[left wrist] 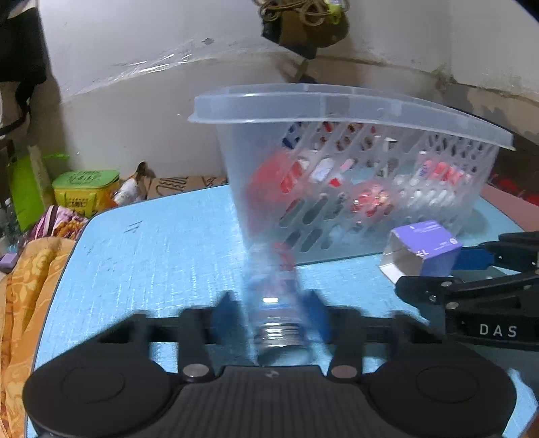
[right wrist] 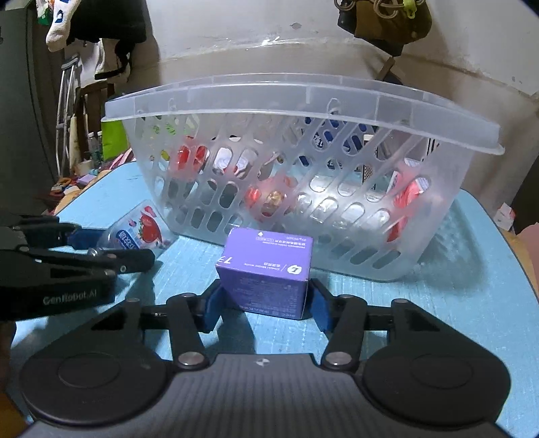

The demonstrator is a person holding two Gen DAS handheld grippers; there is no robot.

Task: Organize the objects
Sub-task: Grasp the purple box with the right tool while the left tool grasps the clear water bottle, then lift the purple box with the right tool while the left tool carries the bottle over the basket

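My left gripper (left wrist: 271, 311) is shut on a clear plastic bottle (left wrist: 274, 300) with a strawberry label, blurred by motion, held over the blue mat just in front of the clear slotted basket (left wrist: 353, 111). The same bottle (right wrist: 138, 230) shows in the right wrist view at the left. My right gripper (right wrist: 266, 303) is shut on a purple box (right wrist: 266, 273), close to the basket's (right wrist: 303, 101) near wall. The box also shows in the left wrist view (left wrist: 424, 251). The basket holds several packets and small items.
The blue mat (left wrist: 151, 252) covers the table. An orange cloth (left wrist: 30, 286) and a green-yellow box (left wrist: 84, 192) lie off its left edge. A white wall stands behind the basket, with a bag (right wrist: 384, 20) hanging on it.
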